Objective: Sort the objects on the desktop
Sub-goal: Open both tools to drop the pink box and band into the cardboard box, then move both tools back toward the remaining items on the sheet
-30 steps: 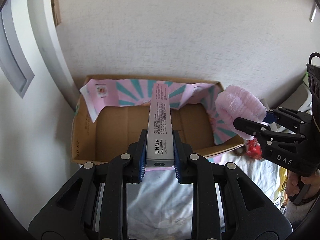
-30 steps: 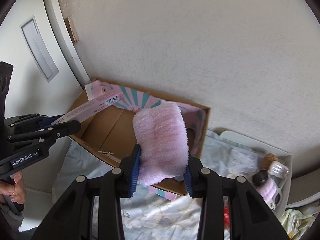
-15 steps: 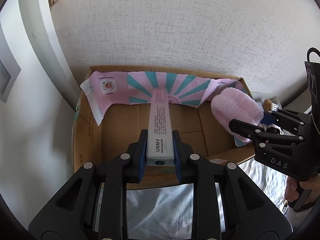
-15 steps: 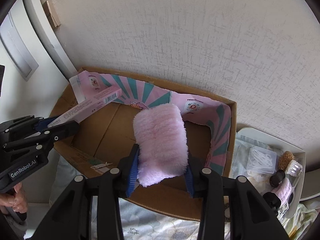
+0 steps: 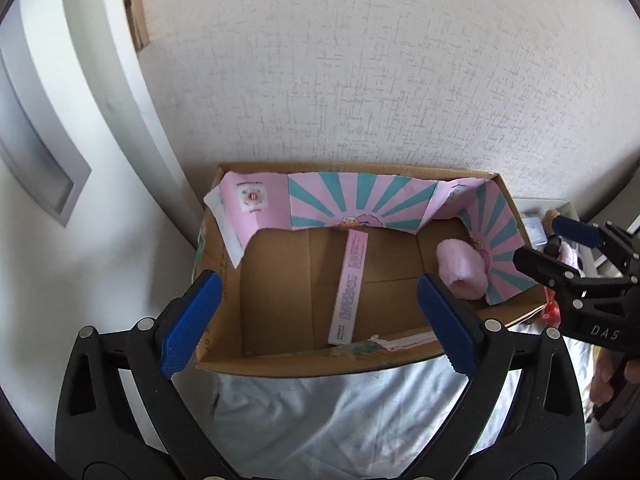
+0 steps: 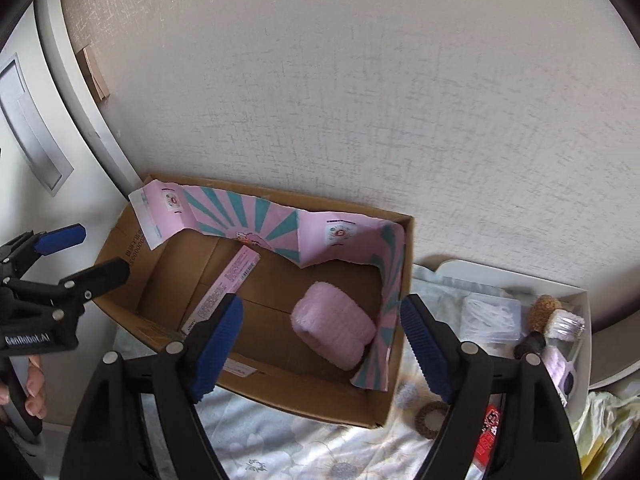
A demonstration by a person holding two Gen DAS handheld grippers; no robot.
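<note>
A cardboard box (image 5: pixel 224 280) with a pink and teal paper lining stands against the wall; it also shows in the right wrist view (image 6: pixel 396 396). A long pink carton (image 5: pixel 349 286) lies on the box floor, also seen in the right wrist view (image 6: pixel 224 292). A fluffy pink roll (image 5: pixel 462 276) lies at the box's right side, also in the right wrist view (image 6: pixel 334 332). My left gripper (image 5: pixel 318 320) is open and empty above the box's front edge. My right gripper (image 6: pixel 322 346) is open and empty above the roll.
A white tray (image 6: pixel 576 292) right of the box holds a clear plastic case (image 6: pixel 492 318), a cork-topped bottle (image 6: pixel 560 320) and small items. A brown hair tie (image 6: pixel 432 414) and a red packet (image 6: pixel 488 436) lie on the floral cloth (image 6: pixel 320 448). The wall is close behind.
Both grippers opened. The pink carton dropped from my left gripper and the pink roll from my right gripper onto the box floor. Both grippers have drawn up and back.
</note>
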